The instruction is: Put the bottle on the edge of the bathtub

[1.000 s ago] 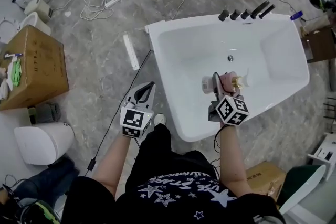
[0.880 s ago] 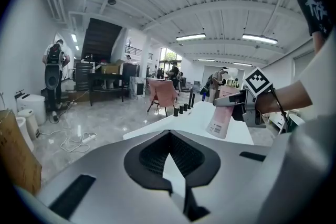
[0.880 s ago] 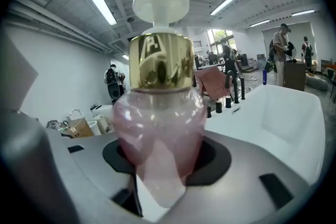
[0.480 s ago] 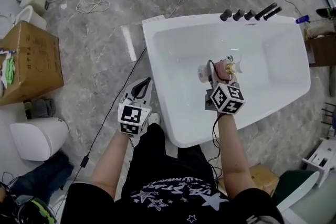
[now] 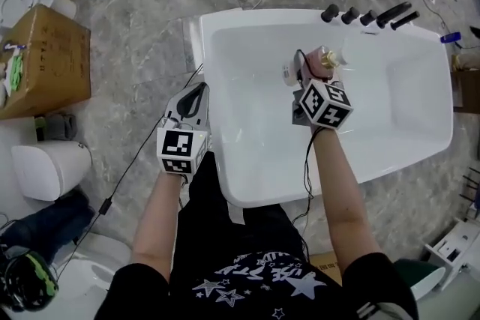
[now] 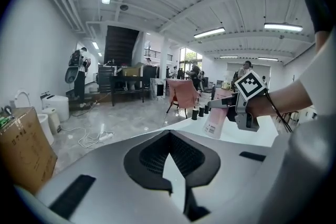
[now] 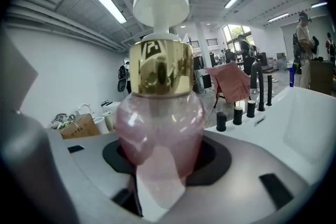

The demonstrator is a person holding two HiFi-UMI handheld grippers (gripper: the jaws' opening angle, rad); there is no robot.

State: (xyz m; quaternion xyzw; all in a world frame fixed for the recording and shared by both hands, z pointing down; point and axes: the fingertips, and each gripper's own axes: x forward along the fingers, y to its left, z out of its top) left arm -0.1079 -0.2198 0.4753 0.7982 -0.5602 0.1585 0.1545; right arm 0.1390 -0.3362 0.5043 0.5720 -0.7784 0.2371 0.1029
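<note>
Starting at the right gripper [image 5: 309,76]: clamped on the round pink belly of the bottle [image 7: 160,123], with the gold collar and white pump head poking up above the grip. Spread fairly wide because of that fat body, but definitely gripping, not loose. Up in the air, not resting on anything. Hanging over the white basin of the bathtub [image 5: 262,16], inside the rim line rather than above it.

From the left gripper view, looks more or less upright with the base swung a bit to one side, so long axis close to vertical. Fine for setting down base-first, though probably wants a touch of straightening.

Moving outward: far rim with the row of black taps [image 5: 349,15] just beyond the pump head, so likely the closest bit of edge. Near rim back toward the body, left rim well off to the side. Best guess, a short push forward and then down onto flat rim, keeping clear of the taps.

Left gripper [image 5: 196,92] not in play: jaws drawn together on nothing, hovering over the floor just outside the left rim, well apart from the bottle.
</note>
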